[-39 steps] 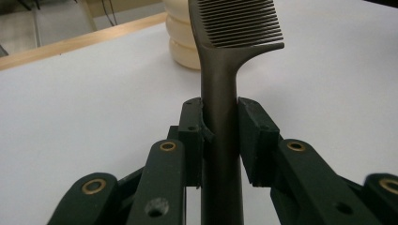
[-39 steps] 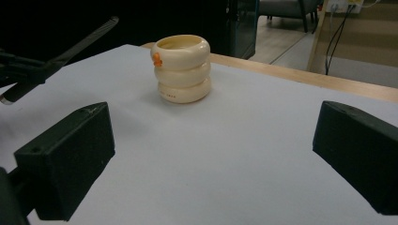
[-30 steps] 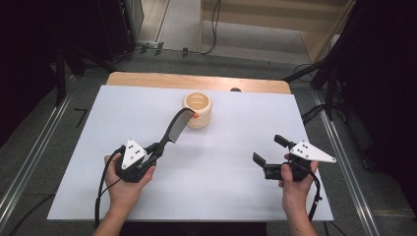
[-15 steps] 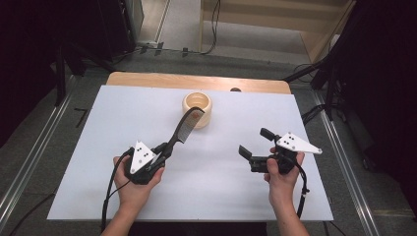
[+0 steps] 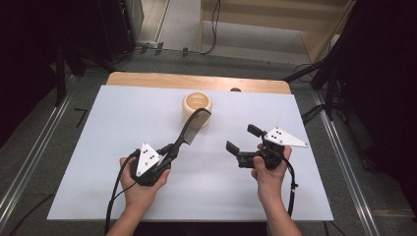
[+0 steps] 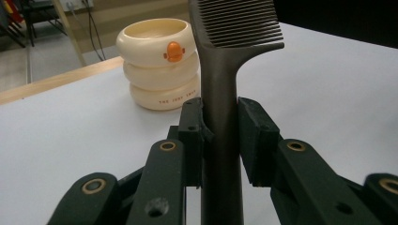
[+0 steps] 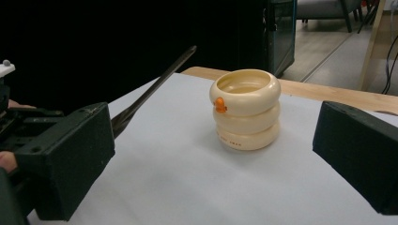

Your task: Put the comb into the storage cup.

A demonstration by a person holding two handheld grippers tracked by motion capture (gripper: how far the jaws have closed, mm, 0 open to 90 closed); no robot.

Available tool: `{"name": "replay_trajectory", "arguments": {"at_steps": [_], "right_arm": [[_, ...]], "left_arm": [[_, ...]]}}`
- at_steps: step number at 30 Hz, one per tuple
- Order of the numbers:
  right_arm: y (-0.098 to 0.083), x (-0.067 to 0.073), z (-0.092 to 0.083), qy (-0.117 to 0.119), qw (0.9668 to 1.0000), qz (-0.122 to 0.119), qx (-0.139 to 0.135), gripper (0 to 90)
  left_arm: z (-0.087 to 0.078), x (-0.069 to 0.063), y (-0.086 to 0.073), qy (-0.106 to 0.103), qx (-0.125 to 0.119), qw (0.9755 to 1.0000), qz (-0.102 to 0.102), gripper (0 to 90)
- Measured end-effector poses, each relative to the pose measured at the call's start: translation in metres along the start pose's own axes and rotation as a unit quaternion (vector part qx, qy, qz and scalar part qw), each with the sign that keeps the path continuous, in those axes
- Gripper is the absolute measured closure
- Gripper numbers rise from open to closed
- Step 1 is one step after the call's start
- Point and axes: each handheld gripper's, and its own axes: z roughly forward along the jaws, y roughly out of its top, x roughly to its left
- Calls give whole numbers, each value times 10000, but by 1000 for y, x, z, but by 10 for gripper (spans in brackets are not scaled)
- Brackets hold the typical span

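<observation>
Black pads of the left gripper (image 6: 220, 136) pinch the dark comb (image 5: 189, 132) by its handle, teeth slanting toward the cream ringed cup (image 5: 197, 105) near the white surface's (image 5: 98, 128) far edge. Right gripper (image 5: 242, 139) hovers spread, holding nothing.

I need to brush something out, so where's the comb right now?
In the high view, the comb sits left of centre, its handle clamped in the left gripper, its toothed end angled up toward the cream cup at the back.
</observation>
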Motion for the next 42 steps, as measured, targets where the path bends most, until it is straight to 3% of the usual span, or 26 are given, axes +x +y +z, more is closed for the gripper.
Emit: {"name": "replay_trajectory", "arguments": {"at_steps": [10,20,21,24,28,35,42], "right_arm": [[0,12,18,57,9998,154,132,0],[0,20,32,192,9982,506,240,0],[0,21,32,152,9980,576,231,47],[0,21,35,149,9968,756,204,72],[0,24,41,-11,9955,884,346,143],[-2,28,47,-160,9950,918,358,285],[-3,29,49,-28,9952,912,360,385]], "left_arm": [[8,-15,0,-139,44,9998,139,723],[13,-29,1,-214,-25,9996,202,723],[13,-30,1,-213,-28,9995,218,723],[14,-33,2,-233,-52,9994,238,723],[14,-36,2,-247,-76,9993,271,723],[14,-40,2,-235,-219,9989,345,723],[13,-42,2,-219,-298,9986,383,723]]}}
